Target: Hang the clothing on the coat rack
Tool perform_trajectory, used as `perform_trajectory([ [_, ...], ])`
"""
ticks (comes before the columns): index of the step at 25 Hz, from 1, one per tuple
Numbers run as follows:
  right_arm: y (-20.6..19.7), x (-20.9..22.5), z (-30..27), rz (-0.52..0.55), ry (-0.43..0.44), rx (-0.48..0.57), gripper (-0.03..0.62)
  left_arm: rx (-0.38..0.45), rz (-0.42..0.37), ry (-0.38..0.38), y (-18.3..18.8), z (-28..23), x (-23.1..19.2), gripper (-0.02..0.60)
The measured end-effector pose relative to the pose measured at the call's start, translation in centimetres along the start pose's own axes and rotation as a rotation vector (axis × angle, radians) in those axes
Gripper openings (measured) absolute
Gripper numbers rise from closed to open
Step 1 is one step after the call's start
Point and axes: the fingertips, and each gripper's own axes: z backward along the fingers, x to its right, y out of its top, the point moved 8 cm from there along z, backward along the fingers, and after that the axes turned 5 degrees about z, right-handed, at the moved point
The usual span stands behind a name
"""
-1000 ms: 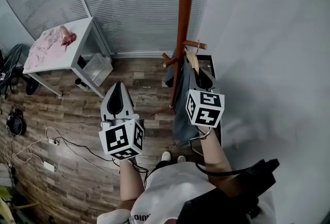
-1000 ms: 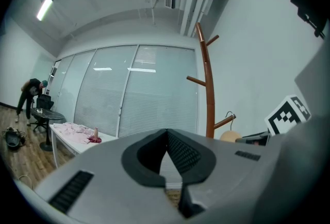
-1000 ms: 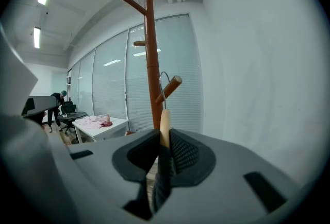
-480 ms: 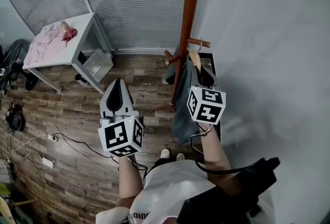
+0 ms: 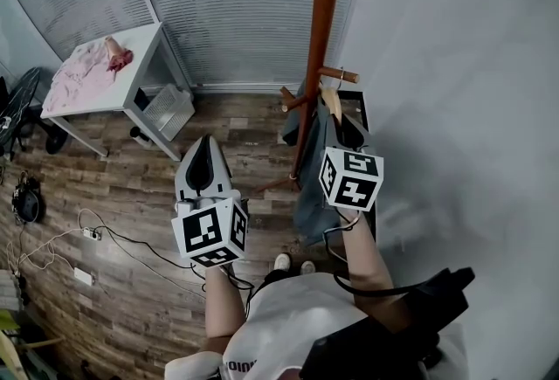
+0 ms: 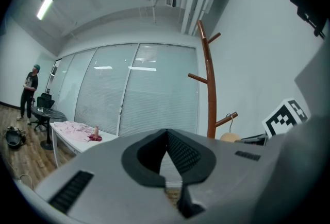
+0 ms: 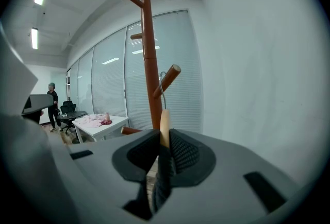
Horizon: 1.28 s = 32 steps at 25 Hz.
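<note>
The right gripper [image 7: 164, 138] is closed narrowly on the wooden hanger [image 7: 164, 124], on which the grey clothing [image 5: 307, 195] is carried. The hook of the hanger is seen at a low peg [image 5: 337, 73] on the right side of the coat rack [image 5: 320, 38]. The left gripper [image 6: 166, 134] is held closed and empty further left, and since the earlier frames both grippers have been kept in the same places.

You have one tall brown wooden coat rack [image 5: 319, 38], one pale wooden hanger [image 5: 330, 101], one grey-blue garment [image 5: 307, 195], one white worktop [image 5: 144, 46], one pink cloth [image 5: 79, 77], and two tools: left tool [image 5: 203, 144], right tool [image 5: 346, 130].
</note>
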Motion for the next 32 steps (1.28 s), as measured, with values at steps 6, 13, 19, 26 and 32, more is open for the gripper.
perform_trajectory([
  [6,-0.3,-0.1,-0.3,0.011,0.005,-0.009,0.072,-0.001,0.004,0.006,-0.1,0.0,0.0,0.014],
  [13,-0.5,-0.1,-0.7,0.021,0.010,-0.017,0.072,-0.007,0.003,0.013,-0.4,-0.1,0.0,0.014],
  [19,-0.7,-0.5,-1.2,0.032,0.011,-0.026,0.072,-0.019,0.003,0.020,-0.6,-0.1,-0.3,0.014],
  [26,-0.7,-0.8,-1.6,0.044,0.006,-0.035,0.072,-0.029,0.002,0.015,-0.6,-0.3,-0.6,0.014],
  [32,-0.9,-1.2,-1.8,0.057,0.000,-0.042,0.073,-0.033,0.003,0.013,-0.6,-0.1,-1.0,0.014],
])
